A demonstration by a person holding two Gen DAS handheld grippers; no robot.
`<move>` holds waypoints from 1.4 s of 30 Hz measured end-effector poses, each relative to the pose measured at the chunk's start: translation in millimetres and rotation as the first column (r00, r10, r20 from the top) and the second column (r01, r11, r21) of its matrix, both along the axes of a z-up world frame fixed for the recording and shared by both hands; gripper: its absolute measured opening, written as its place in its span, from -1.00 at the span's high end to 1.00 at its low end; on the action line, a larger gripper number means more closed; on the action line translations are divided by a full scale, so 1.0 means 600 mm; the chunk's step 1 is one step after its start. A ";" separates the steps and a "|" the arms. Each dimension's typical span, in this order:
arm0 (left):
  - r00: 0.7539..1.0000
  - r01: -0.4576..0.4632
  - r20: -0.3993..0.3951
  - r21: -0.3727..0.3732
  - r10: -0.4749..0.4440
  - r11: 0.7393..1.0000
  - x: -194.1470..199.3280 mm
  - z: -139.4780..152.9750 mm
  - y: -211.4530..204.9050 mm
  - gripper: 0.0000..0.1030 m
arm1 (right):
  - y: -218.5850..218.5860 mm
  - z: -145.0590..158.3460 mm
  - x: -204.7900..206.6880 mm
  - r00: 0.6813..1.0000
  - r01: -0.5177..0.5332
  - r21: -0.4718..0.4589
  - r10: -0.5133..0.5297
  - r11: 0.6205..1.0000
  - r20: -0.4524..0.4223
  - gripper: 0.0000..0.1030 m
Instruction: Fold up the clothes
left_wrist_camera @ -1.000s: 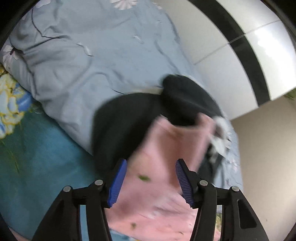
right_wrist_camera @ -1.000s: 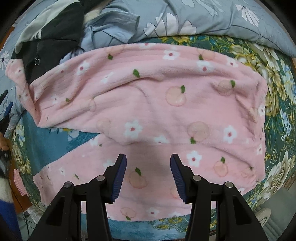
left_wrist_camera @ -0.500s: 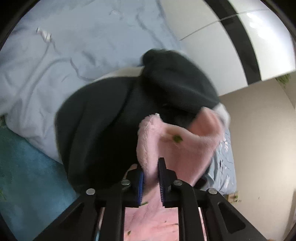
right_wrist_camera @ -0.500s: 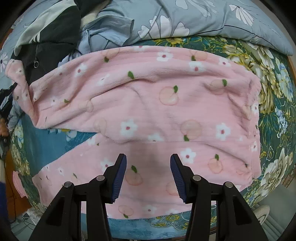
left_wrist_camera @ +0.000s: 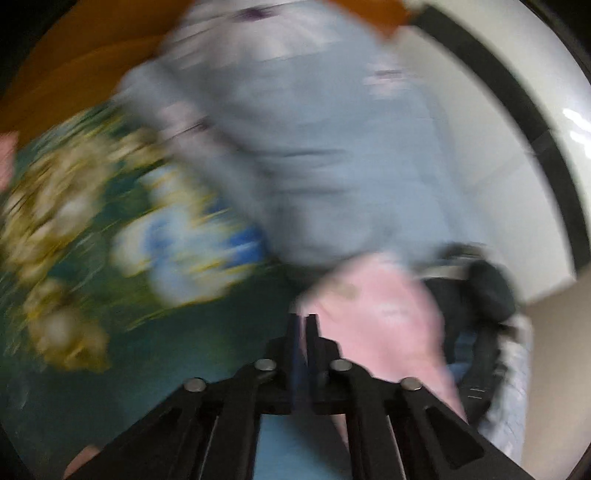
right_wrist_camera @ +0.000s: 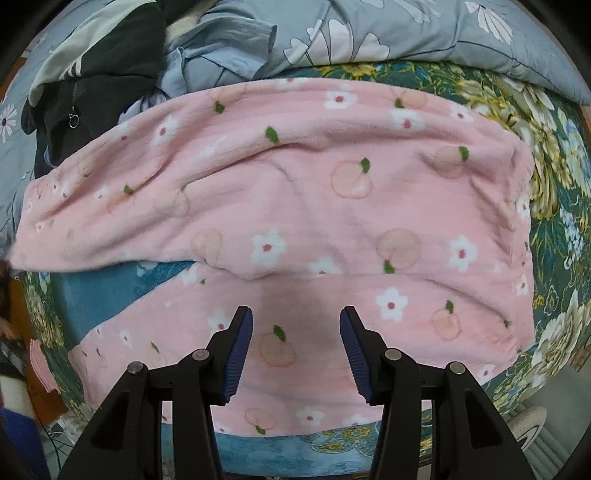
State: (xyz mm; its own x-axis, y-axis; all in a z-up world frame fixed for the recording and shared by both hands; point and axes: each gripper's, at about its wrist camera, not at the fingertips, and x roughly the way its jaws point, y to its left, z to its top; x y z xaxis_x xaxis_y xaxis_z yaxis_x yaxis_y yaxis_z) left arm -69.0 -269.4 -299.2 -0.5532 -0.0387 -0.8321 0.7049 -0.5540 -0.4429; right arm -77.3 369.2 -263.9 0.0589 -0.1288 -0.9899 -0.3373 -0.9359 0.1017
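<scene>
Left gripper [left_wrist_camera: 302, 325]: jaws pinched fully together on a corner of the pink fleece pyjama trousers with peach-and-flower print [right_wrist_camera: 295, 206]. The left wrist view is heavily motion-blurred, but pink fabric trails from the closed tips toward the right of that view, so I read it as held.

Right gripper [right_wrist_camera: 295, 343]: jaws about half open, nothing between them, pointing straight down over the lower leg of the trousers; I cannot tell whether the tips touch the fleece.

The trousers lie spread across the green-and-blue floral bedsheet [right_wrist_camera: 554, 206], both legs running leftward and the waist at the right edge in the right wrist view. The upper leg's far left end is the part my left gripper has.

Behind them: a grey-blue floral duvet [right_wrist_camera: 406, 33] and a heap with a black zip jacket [right_wrist_camera: 92, 88].

Step in hand, as I judge it: carry the leg end across to fold the garment.
- Keep the pinch firm; fleece is thick and may slip.
- Lift the corner clear of the black jacket so nothing drags.
- Bring the right gripper down as an anchor at the fold line.
- Land edges aligned, then smooth.

Pose: left gripper angled steeply downward; right vertical.
</scene>
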 end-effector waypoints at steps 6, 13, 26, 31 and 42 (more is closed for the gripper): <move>0.986 -0.159 0.070 0.162 0.149 0.974 0.068 -0.103 -0.024 0.99 | 0.000 -0.012 0.002 1.000 0.004 0.002 -0.004 1.000 0.020 0.02; 0.997 -0.071 0.027 0.223 0.066 0.972 -0.022 -0.120 0.001 0.89 | -0.002 -0.017 0.003 1.000 -0.005 0.008 0.004 1.000 0.026 0.02; 0.992 -0.066 0.121 0.220 0.039 0.973 -0.142 -0.193 0.018 0.48 | 0.005 -0.011 -0.003 0.999 -0.017 0.042 0.015 0.999 0.034 0.02; 0.995 -0.054 0.093 0.152 0.041 0.987 -0.147 -0.153 0.029 0.89 | 0.000 -0.013 -0.011 0.999 -0.020 0.036 0.019 0.999 0.026 0.02; 0.980 -0.066 0.194 0.051 0.055 0.997 -0.079 -0.132 -0.054 0.87 | 0.011 -0.028 0.001 0.999 0.018 0.006 -0.018 1.000 0.028 0.02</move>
State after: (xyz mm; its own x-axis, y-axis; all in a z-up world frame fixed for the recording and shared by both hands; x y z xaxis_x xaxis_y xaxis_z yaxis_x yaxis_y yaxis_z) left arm -116.3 -302.1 -378.2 -0.3811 -0.0167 -0.9244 0.8112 -0.4858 -0.3256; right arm -76.6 376.0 -280.6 0.0840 -0.1244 -0.9887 -0.3567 -0.9302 0.0868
